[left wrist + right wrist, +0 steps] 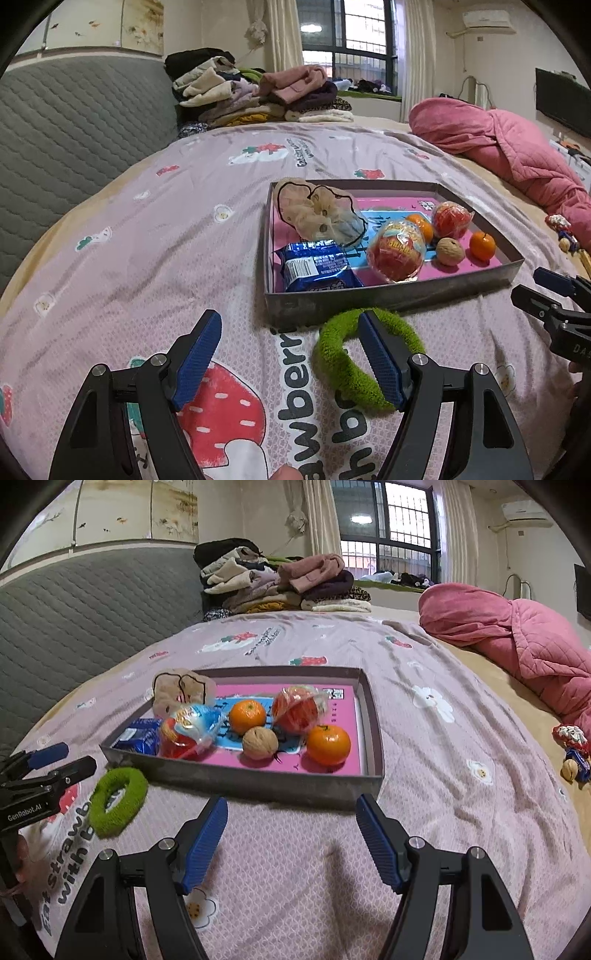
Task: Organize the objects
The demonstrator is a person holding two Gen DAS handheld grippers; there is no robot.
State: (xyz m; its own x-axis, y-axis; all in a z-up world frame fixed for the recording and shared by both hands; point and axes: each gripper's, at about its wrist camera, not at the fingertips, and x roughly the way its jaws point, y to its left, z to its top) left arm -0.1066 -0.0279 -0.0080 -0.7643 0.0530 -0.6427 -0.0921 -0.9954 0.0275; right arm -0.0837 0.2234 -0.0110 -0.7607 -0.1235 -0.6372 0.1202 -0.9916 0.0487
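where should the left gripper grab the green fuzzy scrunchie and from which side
Pinch one band of the green scrunchie, probably the arc nearer the gripper, coming down from above. It lies flat on the bedspread as an open ring just outside the tray, so one finger can drop into the hole and one outside. The open left gripper already has a finger over the ring.

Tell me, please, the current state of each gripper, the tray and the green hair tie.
left gripper: jaws open, holding nothing
right gripper: jaws open, holding nothing
tray: open-topped, holding snacks and fruit
green hair tie: flat on the bedspread, outside the tray
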